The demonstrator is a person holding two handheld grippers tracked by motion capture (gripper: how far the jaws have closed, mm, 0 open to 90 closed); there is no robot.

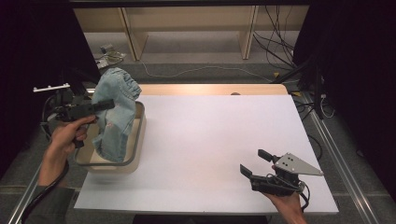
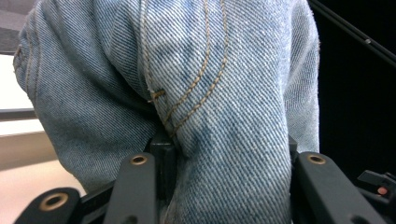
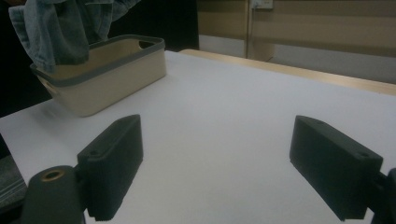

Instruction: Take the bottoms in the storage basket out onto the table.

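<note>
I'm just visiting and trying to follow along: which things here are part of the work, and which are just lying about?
Part of the work:
- faded blue denim jeans, gripped by the left tool above the basket
- cream plastic basket with a grey rim
- right tool, jaws apart over the white tabletop

Lying about:
- loose black cables on the floor
- pale wooden shelving behind the table

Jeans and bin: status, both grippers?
Left gripper shut on the jeans, held up, lower end hanging into the bin. Right gripper open, low over the white table, holding nothing. Nothing in the way.
</note>
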